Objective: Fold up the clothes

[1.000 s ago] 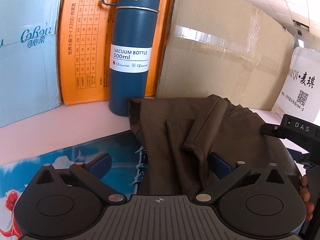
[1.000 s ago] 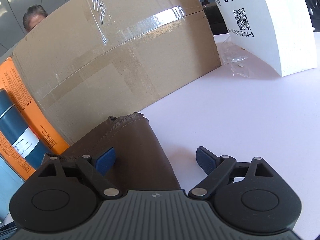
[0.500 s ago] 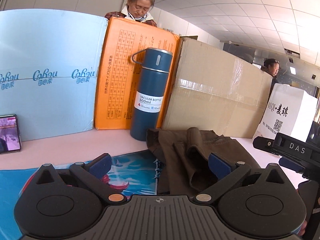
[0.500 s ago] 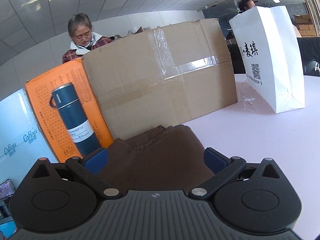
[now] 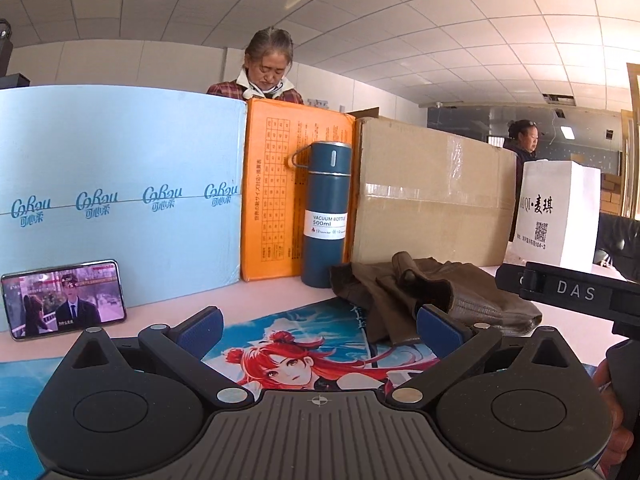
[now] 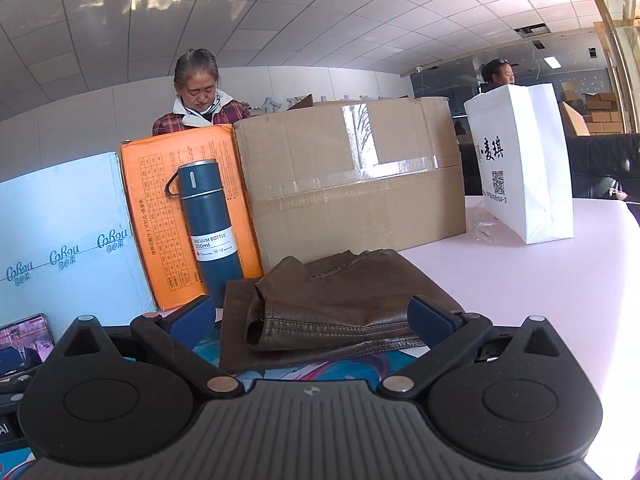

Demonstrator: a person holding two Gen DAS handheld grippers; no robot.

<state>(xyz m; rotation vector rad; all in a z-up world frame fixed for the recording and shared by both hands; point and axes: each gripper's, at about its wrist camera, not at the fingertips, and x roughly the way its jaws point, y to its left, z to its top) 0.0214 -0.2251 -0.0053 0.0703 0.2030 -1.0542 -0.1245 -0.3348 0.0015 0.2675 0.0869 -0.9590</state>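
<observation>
From my left gripper (image 5: 319, 326), the folded garment (image 5: 424, 300) lies at one o'clock, partly on the printed mat (image 5: 304, 344). The vacuum bottle (image 5: 326, 216) stands at twelve, behind the garment's left corner. Three boxes (image 5: 432, 200) line the back. A phone (image 5: 62, 298) leans at ten; a paper bag (image 5: 556, 216) stands at two.

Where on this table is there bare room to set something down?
Bare pink table lies right of the folded brown garment, in front of the white bag. A narrower strip runs between phone and blue bottle. Crowded: the back row of boxes and the printed mat.
</observation>
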